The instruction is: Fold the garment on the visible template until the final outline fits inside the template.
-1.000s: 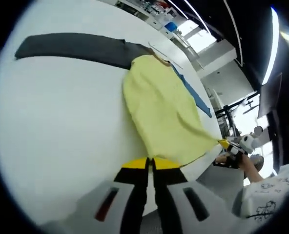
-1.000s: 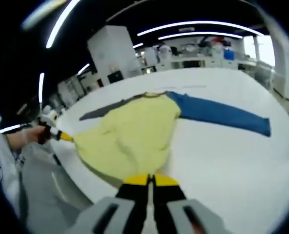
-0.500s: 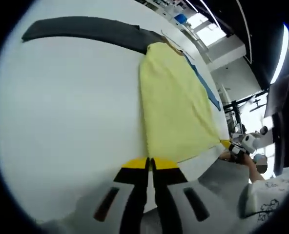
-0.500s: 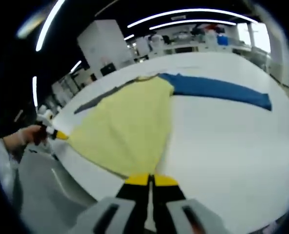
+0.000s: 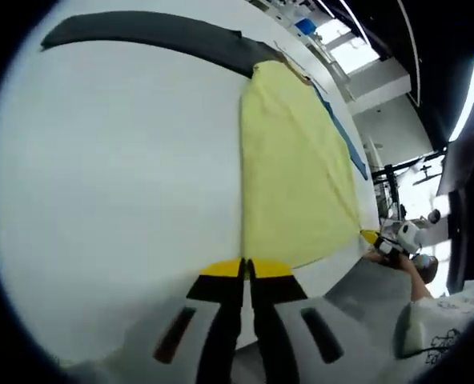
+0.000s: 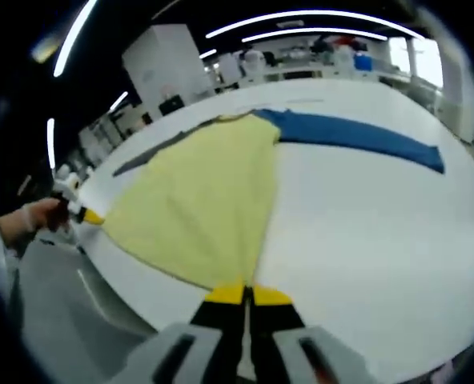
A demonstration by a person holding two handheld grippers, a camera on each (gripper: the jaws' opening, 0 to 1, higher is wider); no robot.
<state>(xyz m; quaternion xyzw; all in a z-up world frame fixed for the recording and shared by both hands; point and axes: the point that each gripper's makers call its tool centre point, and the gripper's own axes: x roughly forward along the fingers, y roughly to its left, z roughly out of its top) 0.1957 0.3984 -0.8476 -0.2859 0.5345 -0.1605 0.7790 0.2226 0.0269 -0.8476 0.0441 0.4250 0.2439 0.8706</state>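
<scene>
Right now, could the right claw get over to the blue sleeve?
Probably not yet: the right claw is shut on the yellow garment hem. The white table between it and the blue sleeve lies bare, so once released, yes.

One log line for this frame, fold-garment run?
stage: hem stretched taut | left gripper: shut on garment corner | right gripper: shut on other corner | garment: yellow body flat, grey and blue sleeves spread | table: white

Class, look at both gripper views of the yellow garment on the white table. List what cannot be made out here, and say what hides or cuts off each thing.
1. The template: the garment covers where it would lie.
2. The garment's lower hem corners: pinched in the shut left hand-held gripper and right hand-held gripper.
3. The grey sleeve in the right gripper view: partly behind the yellow body.
4. The blue sleeve in the left gripper view: a thin strip past the yellow edge.
5. Shelves beyond the table: blurred, too small.
</scene>
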